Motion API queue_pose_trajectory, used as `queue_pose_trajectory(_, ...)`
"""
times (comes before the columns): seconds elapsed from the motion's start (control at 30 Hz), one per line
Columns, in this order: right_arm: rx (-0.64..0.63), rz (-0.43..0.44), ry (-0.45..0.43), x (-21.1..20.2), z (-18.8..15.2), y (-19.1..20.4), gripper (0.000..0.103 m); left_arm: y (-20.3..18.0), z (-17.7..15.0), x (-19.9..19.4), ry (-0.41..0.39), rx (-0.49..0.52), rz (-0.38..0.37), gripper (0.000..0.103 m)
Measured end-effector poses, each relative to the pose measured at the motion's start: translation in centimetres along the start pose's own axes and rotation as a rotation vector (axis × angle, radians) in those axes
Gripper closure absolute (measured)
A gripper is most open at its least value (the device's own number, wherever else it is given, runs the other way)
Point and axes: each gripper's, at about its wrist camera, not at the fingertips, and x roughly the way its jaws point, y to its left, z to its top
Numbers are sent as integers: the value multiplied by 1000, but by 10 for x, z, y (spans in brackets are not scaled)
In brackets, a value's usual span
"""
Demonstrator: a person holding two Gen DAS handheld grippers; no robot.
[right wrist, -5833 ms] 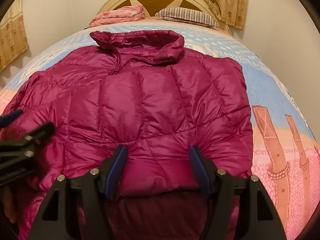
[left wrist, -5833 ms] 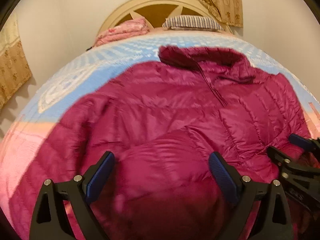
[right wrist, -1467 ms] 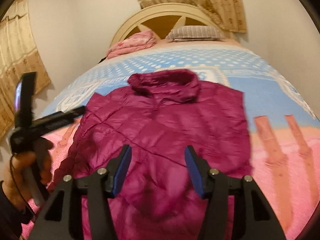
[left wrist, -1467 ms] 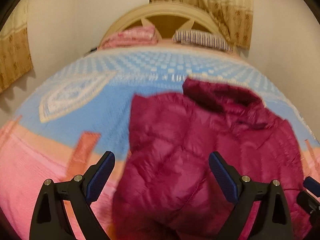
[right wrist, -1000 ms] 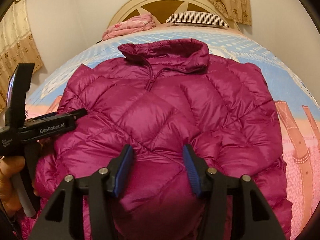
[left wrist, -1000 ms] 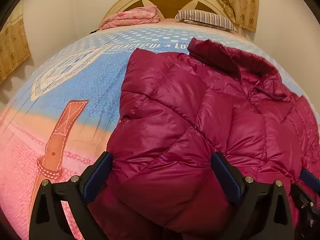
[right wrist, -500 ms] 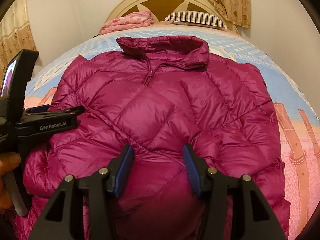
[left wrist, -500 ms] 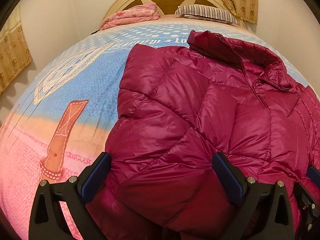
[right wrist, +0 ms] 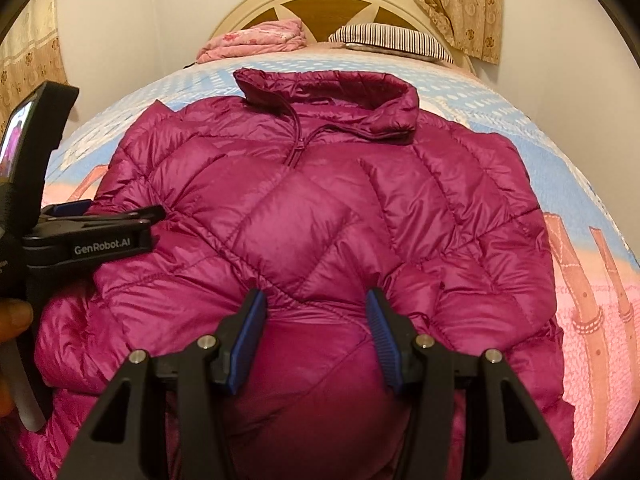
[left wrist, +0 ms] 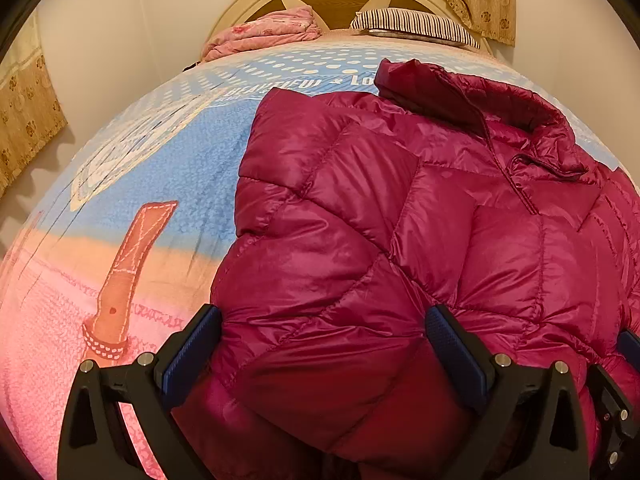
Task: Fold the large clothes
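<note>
Clearly "GenRobot.AI" reads on my left gripper [right wrist: 120,216] at the left edge of the right wrist view; only my left view shows "BEAUTIFUL" on the fleecy bedspread [left wrist: 168,184]. Both grippers stand apart, my right gripper [right wrist: 316,336] too, each straddling glossy quilted folds of the magenta down jacket [left wrist: 400,248], which fills the lower middle of both frames, collar toward the arched headboard [right wrist: 320,0].

A magenta puffer jacket [right wrist: 320,208] lies on the bed [right wrist: 560,168], both sleeves folded inward, right hand-held gripper [right wrist: 316,332] spread over its hem.
</note>
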Motion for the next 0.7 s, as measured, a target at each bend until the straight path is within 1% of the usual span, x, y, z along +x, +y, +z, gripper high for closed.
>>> queue_pose_trajectory(0.23,-18,-23,2,1,0,4,48,-1,0,1,1,7,9,1)
queue_pose_trajectory(0.7,-24,-26,2,1,-1,4,47,0,0,1,1,4,5,1)
